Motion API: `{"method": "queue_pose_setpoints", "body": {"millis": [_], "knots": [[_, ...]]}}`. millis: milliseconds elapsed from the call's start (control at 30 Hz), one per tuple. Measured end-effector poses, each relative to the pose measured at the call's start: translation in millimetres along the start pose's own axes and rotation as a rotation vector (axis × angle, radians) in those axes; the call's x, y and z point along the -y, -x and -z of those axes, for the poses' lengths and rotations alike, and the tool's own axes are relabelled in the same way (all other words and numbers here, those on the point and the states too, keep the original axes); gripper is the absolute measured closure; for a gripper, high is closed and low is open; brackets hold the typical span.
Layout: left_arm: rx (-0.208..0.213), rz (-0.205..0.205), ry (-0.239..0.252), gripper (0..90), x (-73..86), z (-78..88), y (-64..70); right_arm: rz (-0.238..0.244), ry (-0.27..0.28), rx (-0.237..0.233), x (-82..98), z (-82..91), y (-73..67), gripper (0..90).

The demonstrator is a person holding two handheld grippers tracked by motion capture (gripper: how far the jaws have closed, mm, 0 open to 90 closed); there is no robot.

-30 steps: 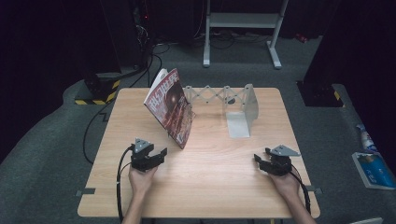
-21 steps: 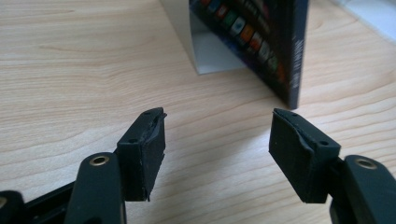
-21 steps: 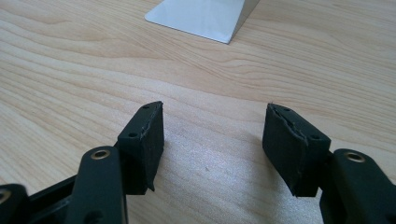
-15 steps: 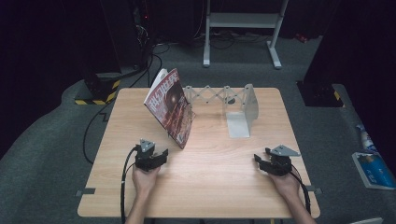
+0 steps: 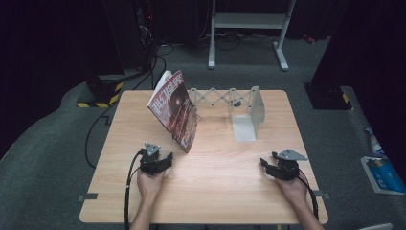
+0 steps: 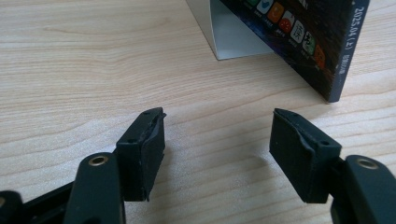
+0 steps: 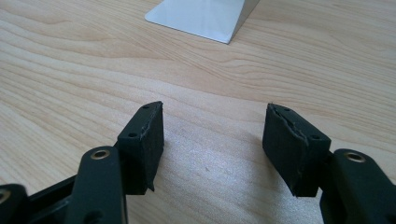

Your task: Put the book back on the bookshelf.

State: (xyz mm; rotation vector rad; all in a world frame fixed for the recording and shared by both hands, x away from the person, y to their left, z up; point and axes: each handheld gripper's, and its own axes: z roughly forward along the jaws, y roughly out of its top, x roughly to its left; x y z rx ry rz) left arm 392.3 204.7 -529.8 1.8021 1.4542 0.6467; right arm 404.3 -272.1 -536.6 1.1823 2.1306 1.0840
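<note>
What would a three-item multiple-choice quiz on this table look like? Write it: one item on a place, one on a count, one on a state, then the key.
1. Where does the magazine stand?
A. flat at the table's near edge
B. tilted at the left end of the folding metal rack
C. on the floor

2. How many tongs rest on the table?
A. one
B. two
C. three

3. What state are the left tongs in?
A. open, nothing between the jaws
B. shut on the magazine
C. shut on the rack

Key: 1 B, the high view shows the magazine tilted on edge against the rack's left end. 2 B, the high view shows the left tongs and the right tongs, one in each hand. 3 A, the left gripper view shows bare wood in the gap between the jaws.
</note>
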Motion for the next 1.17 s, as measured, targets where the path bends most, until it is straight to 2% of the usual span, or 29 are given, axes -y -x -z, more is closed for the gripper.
{"method": "queue_pose_setpoints", "body": {"millis": [300, 333, 400, 1167], "knots": [[-0.019, -0.013, 0.001, 35.1, 2.1, -1.3, 3.1, -0.002, 0.0, 0.0, 0.1, 0.1, -0.2, 38.7], [-0.033, -0.038, 0.002, 34.7, 3.2, -1.6, 5.9, -0.001, 0.0, 0.0, 0.0, 0.0, 0.0, 38.6], [-0.039, -0.052, 0.001, 34.0, 3.4, -2.0, 7.4, -0.001, 0.0, 0.001, 0.1, 0.1, -0.1, 38.5], [-0.035, -0.047, 0.008, 33.8, 4.1, -2.5, 8.5, -0.003, -0.001, 0.001, 0.1, 0.0, 0.1, 38.1]]}}
